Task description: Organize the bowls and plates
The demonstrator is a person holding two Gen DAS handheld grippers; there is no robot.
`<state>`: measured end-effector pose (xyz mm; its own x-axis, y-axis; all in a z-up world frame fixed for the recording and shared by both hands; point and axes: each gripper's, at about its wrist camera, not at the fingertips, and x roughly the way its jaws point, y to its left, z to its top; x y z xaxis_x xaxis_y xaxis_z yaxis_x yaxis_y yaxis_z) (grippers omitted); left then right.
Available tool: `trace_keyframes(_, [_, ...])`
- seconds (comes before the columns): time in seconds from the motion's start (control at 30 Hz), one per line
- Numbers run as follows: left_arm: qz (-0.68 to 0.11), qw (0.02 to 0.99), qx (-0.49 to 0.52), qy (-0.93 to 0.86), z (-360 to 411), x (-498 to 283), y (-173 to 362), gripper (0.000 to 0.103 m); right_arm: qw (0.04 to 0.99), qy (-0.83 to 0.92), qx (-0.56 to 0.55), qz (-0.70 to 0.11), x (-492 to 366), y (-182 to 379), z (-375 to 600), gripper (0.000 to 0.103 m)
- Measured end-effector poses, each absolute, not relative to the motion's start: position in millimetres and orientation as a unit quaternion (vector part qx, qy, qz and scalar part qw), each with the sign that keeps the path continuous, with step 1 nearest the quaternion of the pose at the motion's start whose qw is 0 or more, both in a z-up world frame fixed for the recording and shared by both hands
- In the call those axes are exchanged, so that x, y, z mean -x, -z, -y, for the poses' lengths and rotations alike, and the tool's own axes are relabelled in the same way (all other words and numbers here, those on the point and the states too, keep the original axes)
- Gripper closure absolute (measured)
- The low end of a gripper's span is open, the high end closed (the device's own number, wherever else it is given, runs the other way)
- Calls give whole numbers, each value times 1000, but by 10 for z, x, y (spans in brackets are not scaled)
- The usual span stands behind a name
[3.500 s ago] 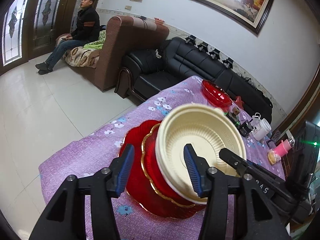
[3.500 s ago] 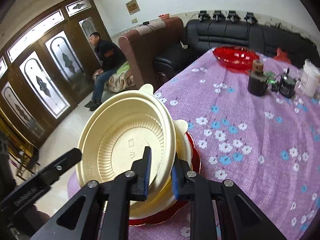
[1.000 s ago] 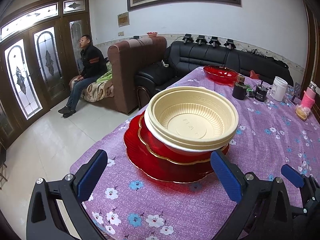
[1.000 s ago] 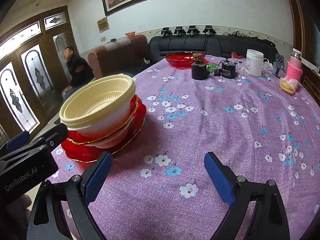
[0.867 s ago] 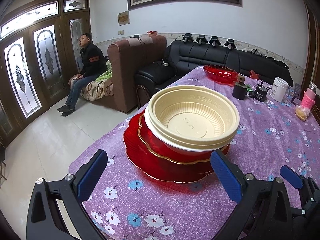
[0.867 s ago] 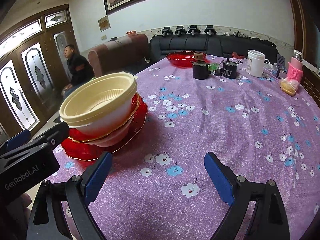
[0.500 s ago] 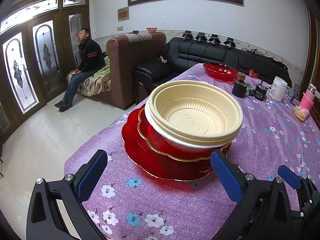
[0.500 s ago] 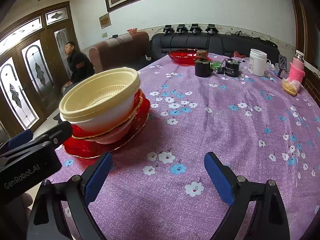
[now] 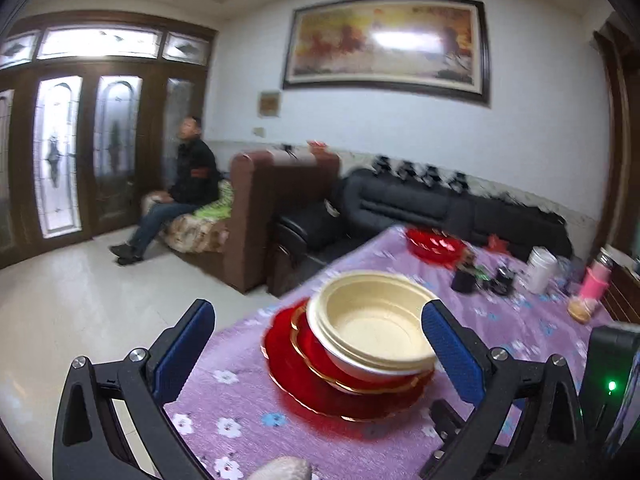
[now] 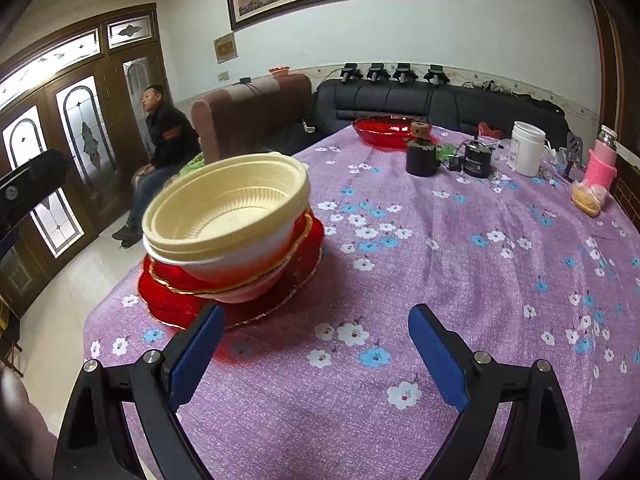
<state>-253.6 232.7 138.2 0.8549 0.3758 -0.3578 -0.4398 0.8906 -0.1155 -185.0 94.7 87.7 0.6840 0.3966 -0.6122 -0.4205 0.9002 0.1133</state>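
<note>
Over on the left of the room, a person (image 10: 160,140) is sitting by the glazed wooden doors (image 10: 80,140), next to a brown armchair (image 10: 252,108) and a black sofa (image 10: 420,100). Near the table's left edge, the cream bowls (image 10: 228,216) are sitting nested on the red plates (image 10: 168,296), so the stacking step is looking finished for this pile. The left gripper (image 9: 316,348) is hanging with its jaws wide apart and holding nothing, with the stack showing between them, and the right gripper (image 10: 316,352) is hovering likewise spread and empty over the purple flowered tablecloth (image 10: 460,280). Farther right and well apart, a red bowl (image 10: 384,130) is lying at the far edge, near a dark cup (image 10: 420,160), a white jar (image 10: 527,148) and a pink bottle (image 10: 600,160). Fetching that red bowl is probably coming next, calling for a long reach across the table.
</note>
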Motion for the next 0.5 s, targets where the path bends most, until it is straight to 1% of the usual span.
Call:
trace_keyframes(0.23, [-229,946,113,-202,-2394,2391,-1220,0,914,-232,37,-330,1894,-877,-1052,8])
trace_keyframes(0.5, [-273,934,129,-189,-2487,2306,-1103,0,910,-239,46,-336,1912,-844,-1140,8])
